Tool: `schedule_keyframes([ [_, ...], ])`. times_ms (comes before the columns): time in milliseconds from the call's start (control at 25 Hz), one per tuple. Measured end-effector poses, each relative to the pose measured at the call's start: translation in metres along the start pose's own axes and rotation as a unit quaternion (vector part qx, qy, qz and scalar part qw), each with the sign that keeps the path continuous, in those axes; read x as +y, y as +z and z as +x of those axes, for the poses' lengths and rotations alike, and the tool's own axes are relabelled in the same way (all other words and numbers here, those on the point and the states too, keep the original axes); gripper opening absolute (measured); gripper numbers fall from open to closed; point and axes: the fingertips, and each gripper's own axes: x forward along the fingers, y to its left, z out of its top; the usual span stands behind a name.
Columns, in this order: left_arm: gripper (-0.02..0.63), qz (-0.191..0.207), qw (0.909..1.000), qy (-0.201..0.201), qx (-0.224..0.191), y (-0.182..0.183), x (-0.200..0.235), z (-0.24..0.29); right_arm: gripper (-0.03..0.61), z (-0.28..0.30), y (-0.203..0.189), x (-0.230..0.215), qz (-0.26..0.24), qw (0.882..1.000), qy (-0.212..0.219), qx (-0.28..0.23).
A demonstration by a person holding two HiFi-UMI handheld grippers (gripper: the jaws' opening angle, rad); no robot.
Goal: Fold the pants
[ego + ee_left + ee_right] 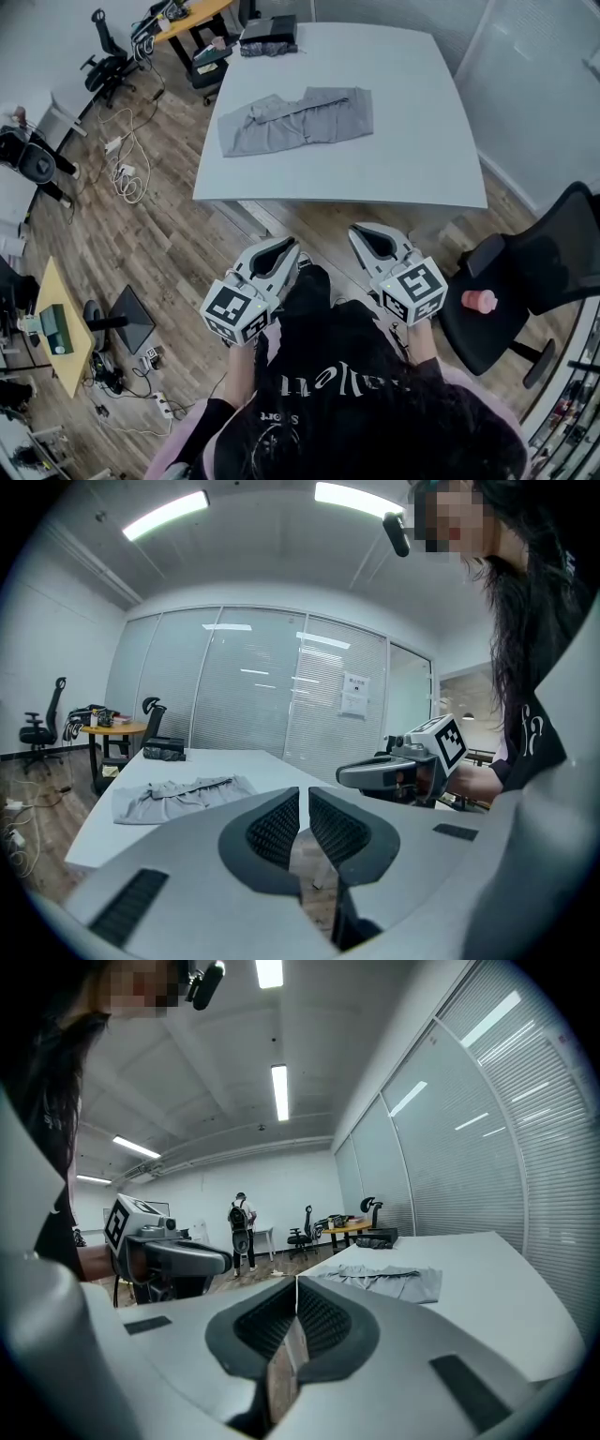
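Observation:
Grey pants (pixel 295 120) lie spread out and a bit rumpled on the white table (pixel 412 112), toward its left side. They also show in the left gripper view as the pants (pixel 173 797) and in the right gripper view as the pants (pixel 384 1279). Both grippers are held close to the person's body, well short of the table's near edge and above the wooden floor. My left gripper (pixel 281 247) (pixel 304 794) is shut with nothing in it. My right gripper (pixel 367 234) (pixel 296 1283) is shut and holds nothing. They sit side by side, pointing toward the table.
A dark folded bundle (pixel 267 36) rests at the table's far left corner. A black office chair (pixel 534 281) with a pink object (pixel 481 301) on it stands at my right. Cables (pixel 127 173) trail over the floor at left. A person with a backpack (pixel 241 1227) stands far off.

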Motion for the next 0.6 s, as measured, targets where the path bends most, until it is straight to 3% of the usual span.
schedule_keyframes([
  [600, 0.051, -0.002, 1.0000, 0.003, 0.000, 0.0024, 0.0069, 0.0023, 0.025, 0.0083, 0.0037, -0.0027, -0.006, 1.000, 0.006, 0.003],
])
